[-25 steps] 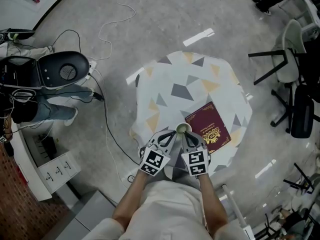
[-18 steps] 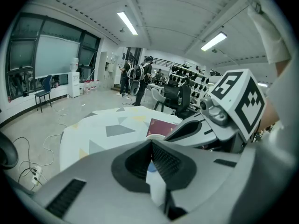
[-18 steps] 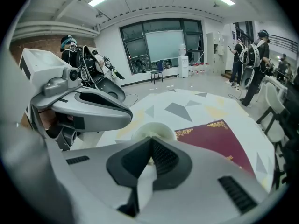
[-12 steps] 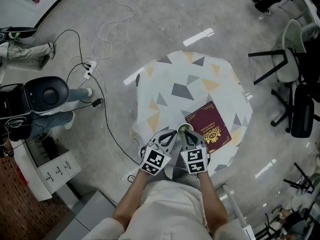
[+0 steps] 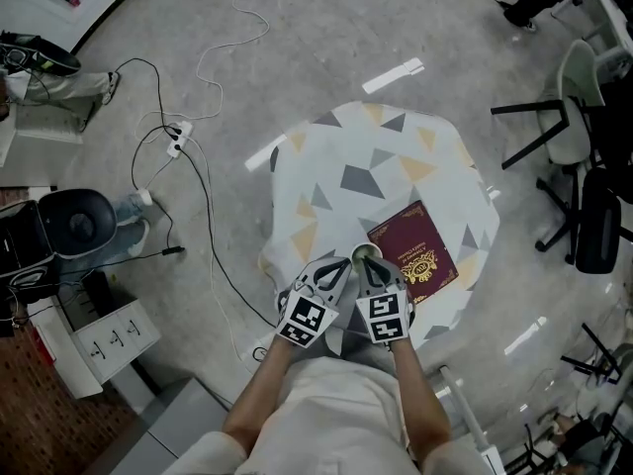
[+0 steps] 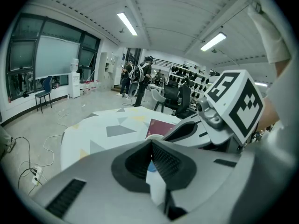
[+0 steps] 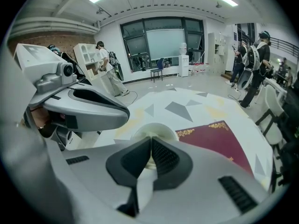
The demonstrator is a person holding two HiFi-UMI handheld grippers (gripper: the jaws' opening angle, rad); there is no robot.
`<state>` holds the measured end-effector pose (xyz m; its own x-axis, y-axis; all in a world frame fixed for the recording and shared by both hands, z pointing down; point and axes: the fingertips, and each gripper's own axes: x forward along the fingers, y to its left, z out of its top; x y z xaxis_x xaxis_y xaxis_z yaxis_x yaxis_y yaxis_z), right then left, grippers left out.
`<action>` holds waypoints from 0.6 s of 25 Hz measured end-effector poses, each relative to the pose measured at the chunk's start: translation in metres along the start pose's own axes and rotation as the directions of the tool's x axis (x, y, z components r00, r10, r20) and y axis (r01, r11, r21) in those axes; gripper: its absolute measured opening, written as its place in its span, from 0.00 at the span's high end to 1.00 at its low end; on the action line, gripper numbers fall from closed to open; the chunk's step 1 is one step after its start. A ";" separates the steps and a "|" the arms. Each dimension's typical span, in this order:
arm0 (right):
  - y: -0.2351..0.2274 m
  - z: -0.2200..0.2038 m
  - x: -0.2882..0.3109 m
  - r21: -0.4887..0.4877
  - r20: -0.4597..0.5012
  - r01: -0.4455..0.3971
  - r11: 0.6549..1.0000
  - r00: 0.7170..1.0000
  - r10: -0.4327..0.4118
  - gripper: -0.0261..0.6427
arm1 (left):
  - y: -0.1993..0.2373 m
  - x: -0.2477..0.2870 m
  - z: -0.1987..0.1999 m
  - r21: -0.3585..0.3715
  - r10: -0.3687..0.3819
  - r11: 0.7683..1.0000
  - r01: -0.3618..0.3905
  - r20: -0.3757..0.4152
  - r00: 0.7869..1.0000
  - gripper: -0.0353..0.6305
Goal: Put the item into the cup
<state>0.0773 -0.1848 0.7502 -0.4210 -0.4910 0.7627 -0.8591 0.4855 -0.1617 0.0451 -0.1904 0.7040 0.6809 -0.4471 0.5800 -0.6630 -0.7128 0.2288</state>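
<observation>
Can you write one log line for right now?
left gripper shut | right gripper shut, by cup | booklet flat on table

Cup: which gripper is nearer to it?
Right. The right gripper has its jaws at the near rim of the cup, which is straight ahead of them. The left gripper is alongside, off to the cup's left.

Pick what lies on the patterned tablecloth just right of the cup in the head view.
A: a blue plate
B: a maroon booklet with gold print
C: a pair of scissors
B: the maroon booklet lies flat on the tablecloth, just right of the cup; no plate or scissors show.
</observation>
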 end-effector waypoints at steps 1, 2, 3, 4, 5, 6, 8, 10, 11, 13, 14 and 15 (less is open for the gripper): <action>0.001 0.000 0.000 -0.002 0.000 -0.001 1.000 1.000 0.001 0.94 | 0.000 0.000 0.001 0.002 0.001 1.000 -0.001 0.004 1.000 0.93; 0.001 0.000 0.000 -0.003 0.000 -0.001 1.000 1.000 0.001 0.93 | 0.000 -0.001 0.002 0.004 0.003 1.000 -0.003 0.008 1.000 0.93; 0.001 0.000 0.000 -0.005 0.001 -0.001 1.000 1.000 0.001 0.93 | -0.001 -0.001 0.002 0.005 0.005 1.000 -0.005 0.010 1.000 0.93; 0.002 0.000 -0.001 -0.007 0.002 -0.001 1.000 1.000 0.001 0.93 | -0.001 -0.002 0.001 0.005 0.007 1.000 -0.007 0.009 1.000 0.93; 0.002 0.001 -0.001 -0.009 0.003 0.000 1.000 1.000 0.000 0.93 | -0.001 -0.003 0.000 0.005 0.007 1.000 -0.007 0.007 1.000 0.93; 0.003 0.001 -0.002 -0.012 0.003 0.001 1.000 1.000 -0.001 0.92 | -0.002 -0.004 0.000 0.004 0.007 1.000 -0.007 0.007 1.000 0.93; 0.003 0.002 -0.003 -0.016 0.004 0.004 1.000 1.000 -0.004 0.92 | -0.002 -0.006 0.000 0.004 0.008 1.000 -0.008 0.010 1.000 0.93; 0.004 0.003 -0.003 -0.018 0.007 0.007 1.000 1.000 -0.006 0.92 | -0.002 -0.008 0.000 0.005 0.012 1.000 -0.012 0.011 1.000 0.93; 0.004 0.003 -0.004 -0.019 0.009 0.008 1.000 1.000 -0.007 0.92 | -0.002 -0.008 0.001 0.007 0.014 1.000 -0.014 0.015 1.000 0.93; 0.004 0.003 -0.004 -0.021 0.013 0.010 1.000 1.000 -0.010 0.91 | -0.002 -0.009 0.002 0.013 0.016 1.000 -0.016 0.025 1.000 0.93; 0.004 0.004 -0.005 -0.022 0.015 0.011 1.000 1.000 -0.011 0.91 | -0.003 -0.010 0.002 0.013 0.015 1.000 -0.015 0.023 1.000 0.93; 0.004 0.004 -0.005 -0.023 0.018 0.013 1.000 1.000 -0.013 0.91 | -0.003 -0.010 0.001 0.012 0.016 1.000 -0.016 0.020 1.000 0.93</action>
<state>0.0745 -0.1830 0.7431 -0.4152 -0.5099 0.7534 -0.8576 0.4958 -0.1371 0.0401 -0.1841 0.6968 0.6764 -0.4693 0.5677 -0.6703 -0.7116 0.2104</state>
